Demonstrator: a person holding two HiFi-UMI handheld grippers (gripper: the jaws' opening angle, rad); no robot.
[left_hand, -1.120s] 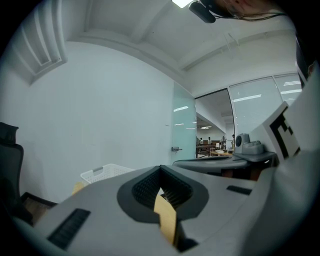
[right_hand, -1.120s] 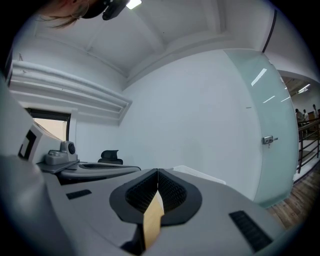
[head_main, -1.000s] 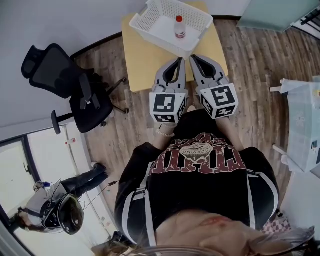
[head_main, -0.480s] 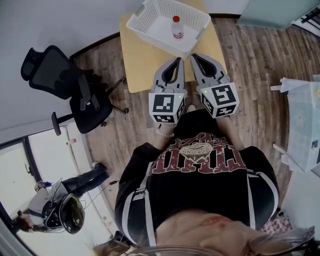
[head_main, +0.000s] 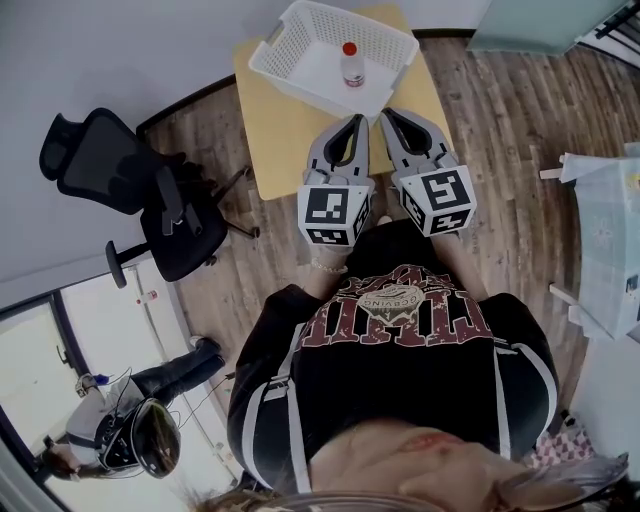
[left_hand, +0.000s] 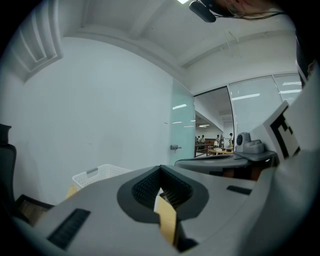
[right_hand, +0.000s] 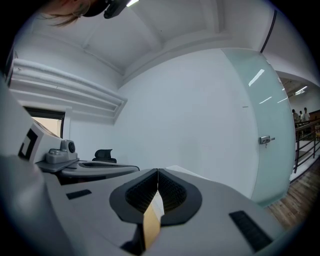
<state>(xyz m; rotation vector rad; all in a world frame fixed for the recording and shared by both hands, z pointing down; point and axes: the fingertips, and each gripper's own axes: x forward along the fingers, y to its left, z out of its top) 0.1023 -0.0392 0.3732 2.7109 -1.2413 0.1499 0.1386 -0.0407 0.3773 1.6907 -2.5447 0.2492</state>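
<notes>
Wooden plank flooring (head_main: 500, 150) spread under a small yellow table (head_main: 275, 130), and on that table sat a white lattice basket (head_main: 320, 92), which serves as the landmark. One clear bottle (head_main: 351, 65) with a red cap stood upright inside the basket, towards its far side and apart from the walls.

Just short of the basket's near wall, the left gripper (head_main: 351, 122) and the right gripper (head_main: 389, 116) hung side by side above the table edge, with their tips pointing towards the basket. The left gripper view showed its ribbed jaws pressed together with nothing between them (left_hand: 160, 171), and the basket's rim (left_hand: 97, 172) lay low and to the left. The right gripper view showed the same, with the jaws meeting in a thin seam (right_hand: 158, 172) and empty.

Judging from this pose, neither gripper had touched anything. A clean approach to the bottle would call for parting one pair of jaws before dropping over the basket's near wall. The jaws should then come at the bottle's body level, below the cap, so that it did not tip.

By count there were one table, one basket, one bottle and two grippers. One black office chair (head_main: 130, 190) stood well to the left of the basket.
</notes>
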